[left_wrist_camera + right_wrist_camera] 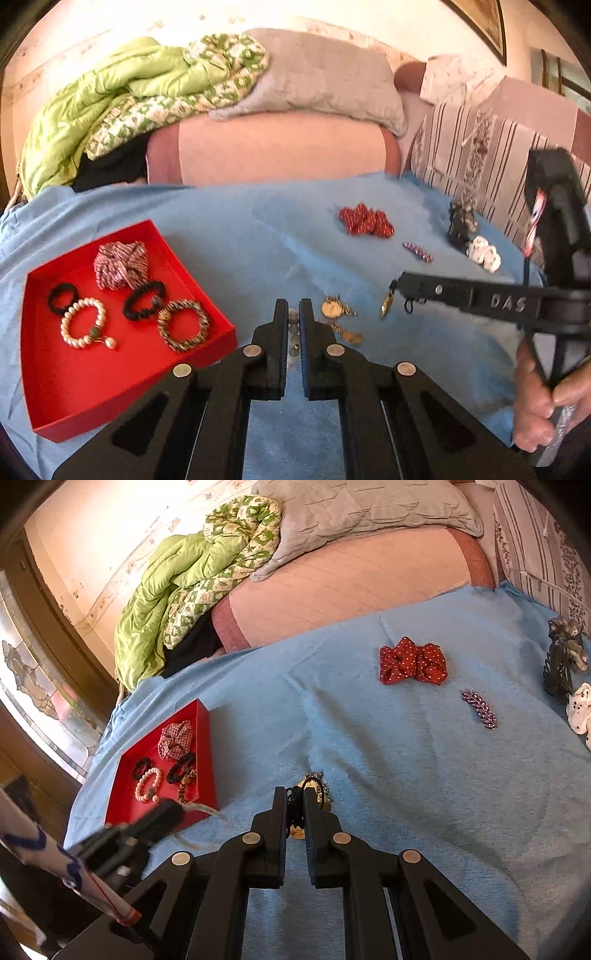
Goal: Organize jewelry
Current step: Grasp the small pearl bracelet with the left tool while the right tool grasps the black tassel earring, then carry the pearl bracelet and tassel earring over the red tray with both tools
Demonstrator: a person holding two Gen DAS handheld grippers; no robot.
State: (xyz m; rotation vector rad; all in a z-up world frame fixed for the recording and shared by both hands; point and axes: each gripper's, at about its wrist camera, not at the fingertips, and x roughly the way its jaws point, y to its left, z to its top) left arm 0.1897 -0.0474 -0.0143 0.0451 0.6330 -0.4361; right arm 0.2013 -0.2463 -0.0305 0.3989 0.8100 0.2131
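The right gripper [295, 805] has its jaws nearly together, pinching a black cord [294, 806] that carries a gold pendant [386, 305]; in the left wrist view the pendant dangles just below the gripper's tip, above the blue sheet [406, 775] on the bed. The left gripper [293, 325] has its jaws narrow, with a string of small grey beads [294, 332] lying between them; whether they grip it I cannot tell. At 1 o'clock, just beside these jaws, lies a gold chain with coin charms [338, 317].

At 9 o'clock sits a red tray [74, 387] holding five pieces: one checked scrunchie [121, 267], two black hair ties [61, 297], one pearl bracelet [83, 325] and one bronze chain bracelet [183, 325].

Further out on the sheet, toward 1 and 2 o'clock, lie one red dotted scrunchie [413, 661], one purple leaf clip [479, 709], one dark scrunchie [563, 657] and one white piece [579, 709].
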